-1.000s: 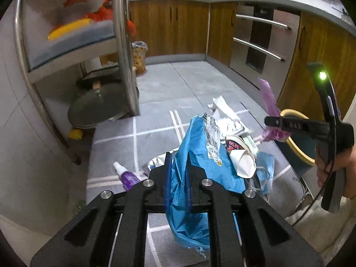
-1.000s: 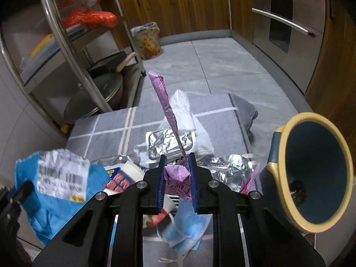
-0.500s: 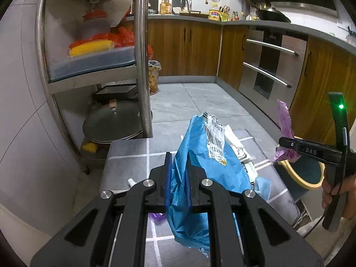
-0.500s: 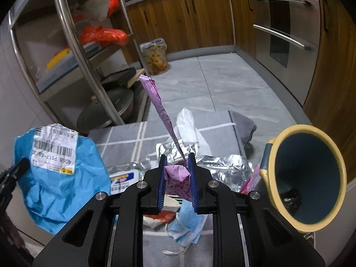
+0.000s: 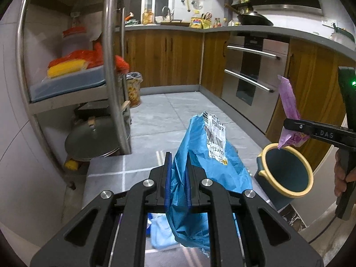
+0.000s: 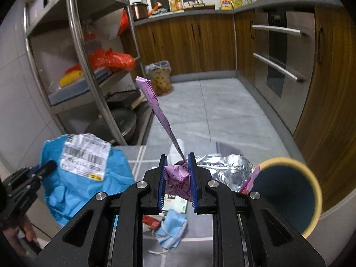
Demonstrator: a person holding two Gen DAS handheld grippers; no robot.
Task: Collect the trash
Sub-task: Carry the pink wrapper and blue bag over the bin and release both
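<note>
Bin point(image 6: 287, 195) floor beyond view

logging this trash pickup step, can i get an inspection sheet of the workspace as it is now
surface: grey mat with white stripes on a grey tiled floor.
job's things: crumpled blue plastic mailer bag with barcode label; purple foil wrapper; round teal bin with yellow rim.
clutter: crumpled silver foil, light blue face mask, small printed packets.
grippers: left gripper shut on the bag; right gripper shut on the wrapper, beside the bin.
cables: thin dark cable under the right gripper.
surroundings: steel rack, wooden cabinets, oven.
</note>
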